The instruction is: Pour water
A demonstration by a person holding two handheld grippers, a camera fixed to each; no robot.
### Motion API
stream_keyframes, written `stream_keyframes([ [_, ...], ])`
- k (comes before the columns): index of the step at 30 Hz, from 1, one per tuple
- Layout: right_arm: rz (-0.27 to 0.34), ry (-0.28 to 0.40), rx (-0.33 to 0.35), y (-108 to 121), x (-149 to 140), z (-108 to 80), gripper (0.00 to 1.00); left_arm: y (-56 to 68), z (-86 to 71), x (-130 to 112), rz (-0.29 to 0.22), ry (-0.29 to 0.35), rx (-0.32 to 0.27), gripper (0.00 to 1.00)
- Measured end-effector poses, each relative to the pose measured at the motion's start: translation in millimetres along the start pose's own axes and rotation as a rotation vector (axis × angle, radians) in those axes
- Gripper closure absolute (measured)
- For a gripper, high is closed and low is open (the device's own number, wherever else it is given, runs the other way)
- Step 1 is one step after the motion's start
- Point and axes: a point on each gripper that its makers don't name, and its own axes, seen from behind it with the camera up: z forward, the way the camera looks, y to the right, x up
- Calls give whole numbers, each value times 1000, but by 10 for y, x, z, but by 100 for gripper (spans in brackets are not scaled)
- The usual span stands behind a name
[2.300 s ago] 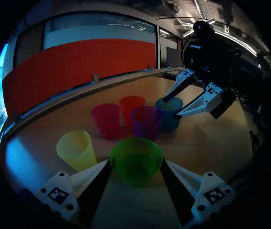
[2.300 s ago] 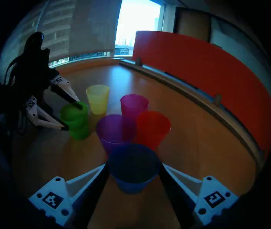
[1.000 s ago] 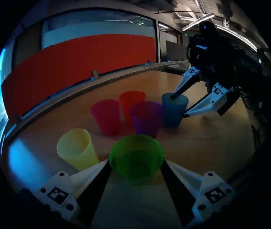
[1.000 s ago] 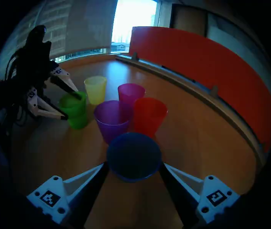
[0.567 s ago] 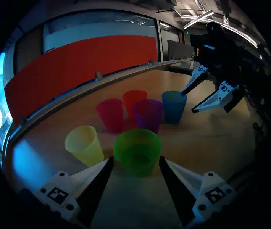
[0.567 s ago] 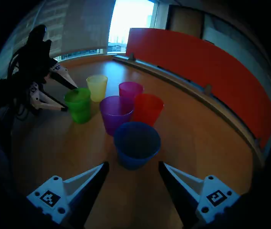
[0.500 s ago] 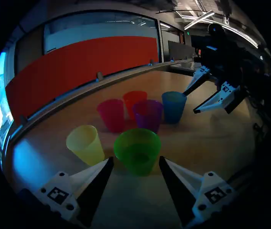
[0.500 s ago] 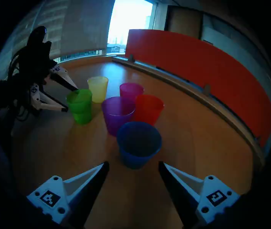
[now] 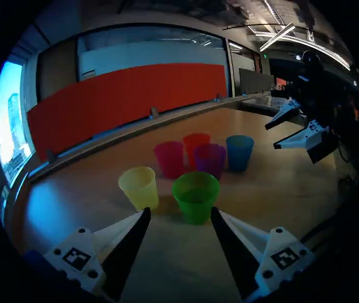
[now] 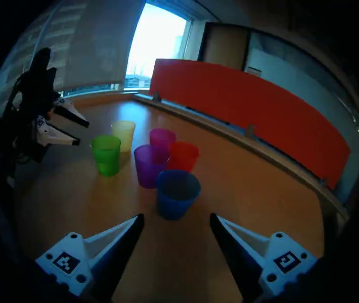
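1. Tabletop (image 9: 285,197) of warm wood lies under everything, and a long red partition (image 9: 129,96) runs along its far edge.
2. On the left gripper (image 9: 178,211) the two fingers stand wide apart and grip nothing. The green cup (image 9: 195,196) stands on the wood just ahead of the tips, in line with the gap, and neither finger touches it. In the right gripper view the left gripper (image 10: 83,134) hangs above the table near the green cup (image 10: 105,154), with its fingers aimed toward the cups.
3. On the right gripper (image 10: 175,217) the fingers are equally wide and empty. The blue cup (image 10: 177,193) stands just ahead of the gap, untouched. In the left gripper view the right gripper (image 9: 271,137) hovers beside the blue cup (image 9: 239,151), apart from it.
4. Six cups stand upright in a loose cluster. The yellow cup (image 9: 139,187) is just beside the green. Behind them the pink cup (image 9: 169,158), orange cup (image 9: 196,146) and purple cup (image 9: 210,159) crowd together, with the blue next to them.
5. Whether any cup holds water I cannot tell.
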Motion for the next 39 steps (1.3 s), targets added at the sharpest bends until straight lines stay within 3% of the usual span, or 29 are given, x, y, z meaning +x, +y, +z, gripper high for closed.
stream_keyframes([
  [8,35,101,-117,95,154,-209,0,-257,-275,108,-54,86,90,12],
  [17,76,177,-224,201,236,-318,0,-543,-517,239,-95,177,187,12],
  [29,184,309,-368,376,425,-313,0,-795,-663,392,-145,298,290,12],
  [39,250,369,-497,491,452,-358,0,-929,-755,431,-177,356,348,13],
])
